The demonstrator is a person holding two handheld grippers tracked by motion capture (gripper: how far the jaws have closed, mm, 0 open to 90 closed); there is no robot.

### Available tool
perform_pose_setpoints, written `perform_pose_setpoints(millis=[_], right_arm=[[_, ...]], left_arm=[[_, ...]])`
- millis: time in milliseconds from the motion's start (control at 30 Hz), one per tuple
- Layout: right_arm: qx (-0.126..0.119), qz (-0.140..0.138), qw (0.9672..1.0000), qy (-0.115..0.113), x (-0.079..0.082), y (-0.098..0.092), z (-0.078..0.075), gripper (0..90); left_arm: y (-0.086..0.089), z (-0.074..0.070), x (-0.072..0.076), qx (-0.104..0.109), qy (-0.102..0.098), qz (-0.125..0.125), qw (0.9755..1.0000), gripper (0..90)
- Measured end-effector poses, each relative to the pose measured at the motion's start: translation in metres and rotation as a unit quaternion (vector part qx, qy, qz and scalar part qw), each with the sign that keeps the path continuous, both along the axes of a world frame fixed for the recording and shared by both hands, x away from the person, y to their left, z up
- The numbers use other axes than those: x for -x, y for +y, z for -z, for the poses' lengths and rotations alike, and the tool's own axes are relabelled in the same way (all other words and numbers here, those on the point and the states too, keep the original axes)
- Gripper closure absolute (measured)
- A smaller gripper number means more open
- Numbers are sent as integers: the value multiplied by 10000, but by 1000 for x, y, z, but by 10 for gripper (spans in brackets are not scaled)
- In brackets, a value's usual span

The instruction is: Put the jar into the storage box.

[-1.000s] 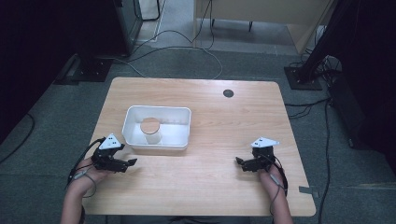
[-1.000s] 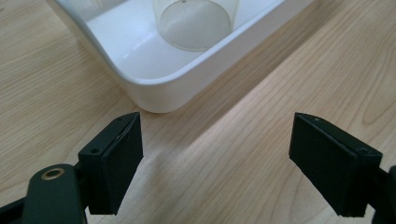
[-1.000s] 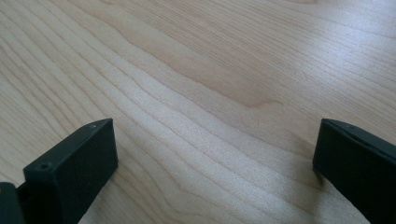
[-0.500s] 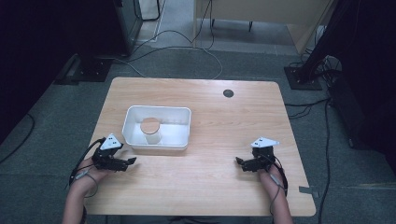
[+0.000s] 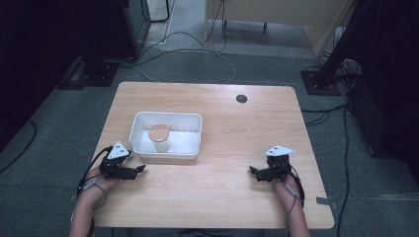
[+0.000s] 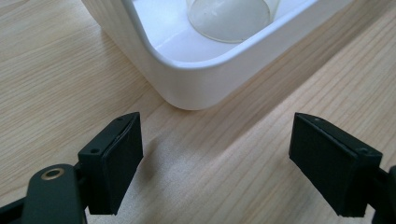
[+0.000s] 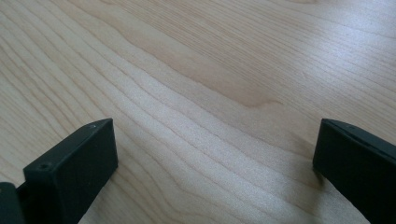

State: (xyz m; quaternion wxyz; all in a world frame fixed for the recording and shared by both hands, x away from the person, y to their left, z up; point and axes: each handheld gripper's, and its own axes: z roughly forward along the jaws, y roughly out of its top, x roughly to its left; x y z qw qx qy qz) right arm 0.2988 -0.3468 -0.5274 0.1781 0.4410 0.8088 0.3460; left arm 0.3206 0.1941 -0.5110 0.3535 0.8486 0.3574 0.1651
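Left gripper view | cup point(image 6: 229, 18) top cropped | bin point(image 6: 187, 70) partly cut off

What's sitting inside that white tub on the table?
Inside the white tub stands one round container with a tan top, near its left end; the left gripper view shows its side as translucent. The rest of the floor looks bare. What the container holds is hidden.

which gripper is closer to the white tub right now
Left. The left gripper sits just off the near-left corner of the white tub, open fingers facing it. The right gripper rests open far across the table.
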Motion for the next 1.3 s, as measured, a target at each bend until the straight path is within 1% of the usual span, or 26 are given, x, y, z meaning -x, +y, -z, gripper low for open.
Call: perform_pose_setpoints(millis=[67, 167, 200, 367, 400, 433, 467, 500, 1133, 1167, 1200, 1233, 1300], right_arm=[[0, -1, 10000, 0, 0, 0, 0, 0], [0, 3, 10000, 1, 0, 0, 0, 0], [-1, 1, 10000, 1, 0, 0, 0, 0], [0, 4, 10000, 1, 0, 0, 0, 0], [-2, 3, 10000, 3, 0, 0, 0, 0], [-1, 2, 10000, 2, 0, 0, 0, 0], [-1, 2, 10000, 2, 0, 0, 0, 0], [0, 0, 10000, 0, 0, 0, 0, 0], [-1, 1, 10000, 1, 0, 0, 0, 0], [0, 1, 10000, 0, 0, 0, 0, 0], [0, 1, 10000, 1, 0, 0, 0, 0], [-1, 2, 10000, 1, 0, 0, 0, 0], [-1, 2, 10000, 2, 0, 0, 0, 0]], left_arm=[[1, 2, -1, 5, -47, -31, 10000, 177], [1, 4, -2, 15, -65, -82, 9999, 177], [1, 5, -2, 17, -116, -94, 9999, 177], [2, 6, -3, 46, -143, -130, 9998, 177], [4, 7, -4, 116, -131, -119, 9998, 177], [4, 7, -4, 116, -131, -119, 9998, 177], [5, 8, -5, 166, -72, -143, 9997, 177], [6, 8, -5, 183, -61, -180, 9997, 177], [6, 8, -7, 183, -58, -138, 9997, 176], [6, 8, -7, 175, -35, -99, 9998, 173], [5, 8, -7, 113, 7, -73, 9999, 122], [4, 8, -7, 107, 16, -60, 9999, 84], [5, 8, -7, 107, 17, -61, 9999, 84]])
